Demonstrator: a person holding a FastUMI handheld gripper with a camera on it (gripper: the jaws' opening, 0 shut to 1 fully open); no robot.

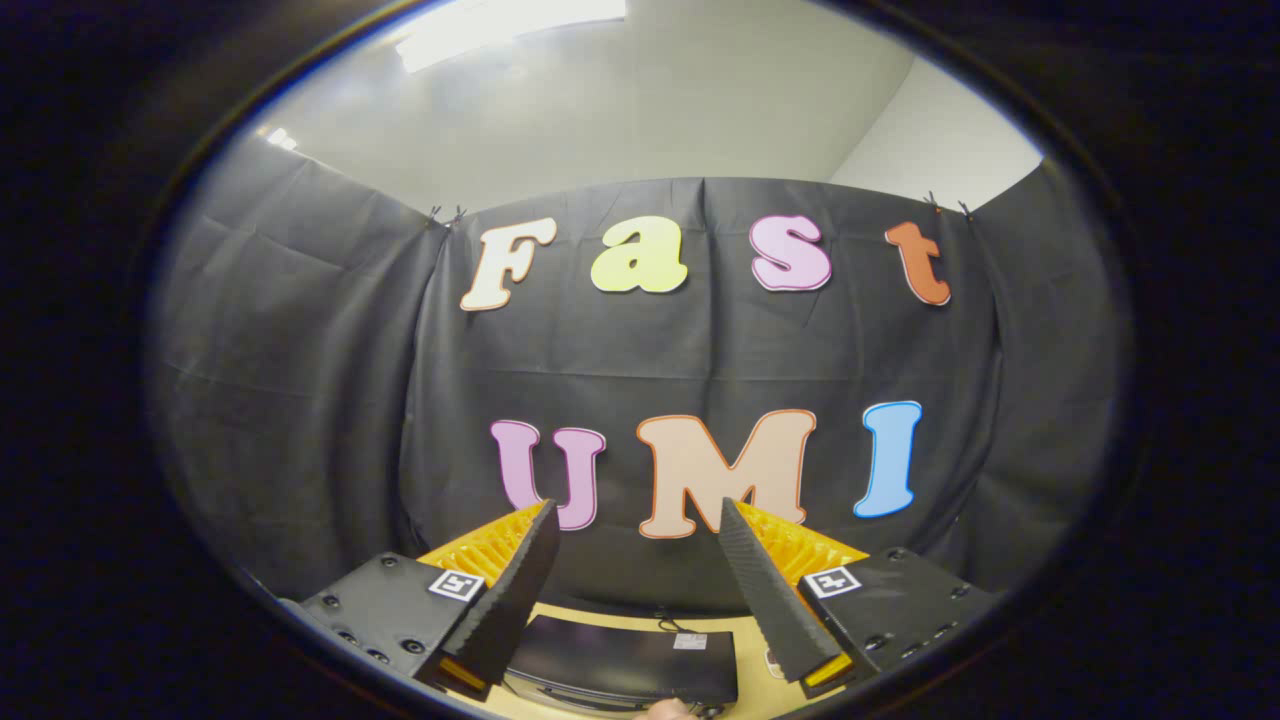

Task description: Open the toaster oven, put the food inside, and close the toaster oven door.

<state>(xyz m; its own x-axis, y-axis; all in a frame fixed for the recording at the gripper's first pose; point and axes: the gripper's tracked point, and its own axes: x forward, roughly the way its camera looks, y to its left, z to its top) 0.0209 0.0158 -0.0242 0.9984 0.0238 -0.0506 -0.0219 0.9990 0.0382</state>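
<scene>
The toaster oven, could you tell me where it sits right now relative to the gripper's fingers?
In the gripper view, the toaster oven sits low on the wooden table, below and between the open gripper's raised fingers, in front of the black cloth wall.

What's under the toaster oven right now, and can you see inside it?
The toaster oven sits on a wooden tabletop, below and between the open, empty tongs. I see its dark top from above; its door and interior face away, hidden.
</scene>
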